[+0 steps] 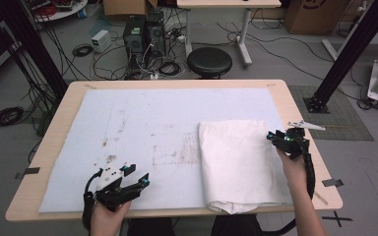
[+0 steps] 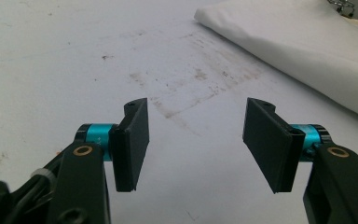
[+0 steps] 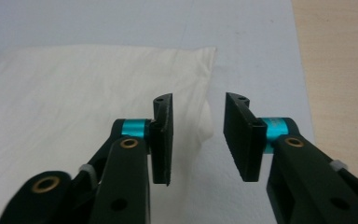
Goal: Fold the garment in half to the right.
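Clearly the work centres on the folded white towel (image 1: 238,164), which lies on the right half of the pale blue mat (image 1: 142,123), its near end close to the table's front edge and its far end about halfway up the mat. It looks folded over into a long, fairly tidy rectangle with layers showing at the near end, so at least one fold seems done; whether another fold across its length is wanted I can only guess, though the long shape suggests there is room for one. The right gripper (image 1: 278,138) sits at the towel's far right corner, and in the right gripper view its jaws stand partly apart, with the towel's edge (image 3: 200,93) lying below and just past them, nothing pinched between the pads. The left gripper (image 1: 135,178) rests well apart from the towel, over the stained bare mat near the front left, its jaws wide and empty in the left gripper view, with the towel (image 2: 307,51) off to the upper right. Round the mat runs the wooden table (image 1: 300,108), and beyond it on the floor stand a black stool (image 1: 209,61) and a tangle of cables.
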`<state>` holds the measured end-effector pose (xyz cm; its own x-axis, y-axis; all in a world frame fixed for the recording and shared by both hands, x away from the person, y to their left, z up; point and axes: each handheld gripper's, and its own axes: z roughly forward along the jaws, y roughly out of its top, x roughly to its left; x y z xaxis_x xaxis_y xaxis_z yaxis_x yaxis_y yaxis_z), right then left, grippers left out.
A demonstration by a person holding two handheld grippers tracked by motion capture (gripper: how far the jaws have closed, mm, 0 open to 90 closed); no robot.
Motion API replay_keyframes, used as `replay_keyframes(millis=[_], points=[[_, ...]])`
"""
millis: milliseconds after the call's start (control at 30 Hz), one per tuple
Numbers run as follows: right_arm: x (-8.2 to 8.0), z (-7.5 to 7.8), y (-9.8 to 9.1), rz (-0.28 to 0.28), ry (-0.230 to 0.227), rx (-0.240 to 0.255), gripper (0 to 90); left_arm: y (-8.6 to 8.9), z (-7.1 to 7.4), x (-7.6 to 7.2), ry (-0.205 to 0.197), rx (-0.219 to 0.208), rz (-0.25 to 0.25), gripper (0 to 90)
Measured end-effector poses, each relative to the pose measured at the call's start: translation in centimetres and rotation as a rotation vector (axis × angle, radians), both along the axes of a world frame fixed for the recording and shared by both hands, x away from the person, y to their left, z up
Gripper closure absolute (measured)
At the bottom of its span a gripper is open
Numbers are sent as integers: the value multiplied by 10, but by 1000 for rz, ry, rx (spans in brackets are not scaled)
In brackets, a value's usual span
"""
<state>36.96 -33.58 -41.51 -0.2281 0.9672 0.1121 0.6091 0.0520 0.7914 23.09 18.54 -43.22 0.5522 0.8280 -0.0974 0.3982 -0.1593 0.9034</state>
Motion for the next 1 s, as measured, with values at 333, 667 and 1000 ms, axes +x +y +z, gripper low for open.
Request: replay_keyframes(millis=[333,667,1000], points=[[13,-12,1,25,85,-37,899,1,-3,-3,5,22,-3,409],[-3,-9,-4,15,2,-56,778,1,-4,-8,5,31,-4,409],[-66,-3,12,207,-30,7,700,1,-1,-10,-17,50,0,405]])
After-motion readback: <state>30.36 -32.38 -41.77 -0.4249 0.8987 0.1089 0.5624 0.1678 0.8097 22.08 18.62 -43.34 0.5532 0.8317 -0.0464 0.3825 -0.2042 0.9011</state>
